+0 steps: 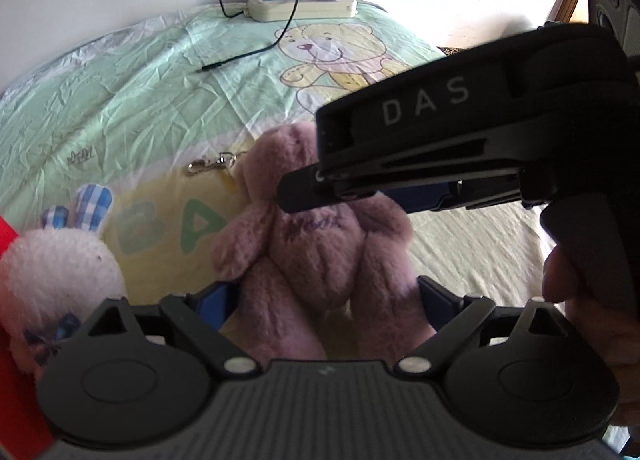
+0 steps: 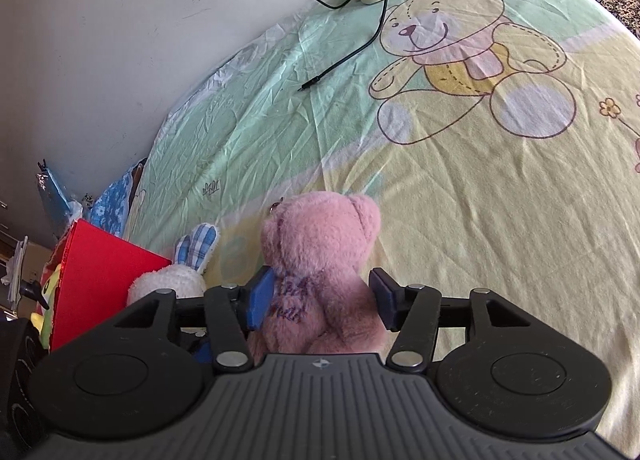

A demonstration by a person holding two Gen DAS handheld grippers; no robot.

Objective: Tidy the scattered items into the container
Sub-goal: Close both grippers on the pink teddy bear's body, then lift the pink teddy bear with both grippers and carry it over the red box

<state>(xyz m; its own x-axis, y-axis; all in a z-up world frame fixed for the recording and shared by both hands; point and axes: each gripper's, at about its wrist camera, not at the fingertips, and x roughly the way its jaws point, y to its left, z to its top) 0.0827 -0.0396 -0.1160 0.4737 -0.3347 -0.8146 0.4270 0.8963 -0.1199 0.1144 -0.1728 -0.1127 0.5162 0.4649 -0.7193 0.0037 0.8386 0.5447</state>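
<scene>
two handheld grippers crowd a fuzzy pink plush teddy bear (image 2: 320, 272) on a cartoon-print bedsheet (image 2: 500, 200)
right gripper (image 2: 322, 296) spread astride the bear, left gripper (image 1: 320, 300) spread too; grippers may collide; soft plush may slip short of the red box (image 2: 100, 276)

left gripper (image 1: 322, 302): jaws spread wide, blue pads apart, pointing toward 12 o'clock | right gripper (image 2: 322, 296): jaws spread, pads clear on both sides, not clamped; in the left view its body crosses from 3 o'clock, tip toward 9 | hand (image 1: 576, 292) on its handle at 4 o'clock
</scene>
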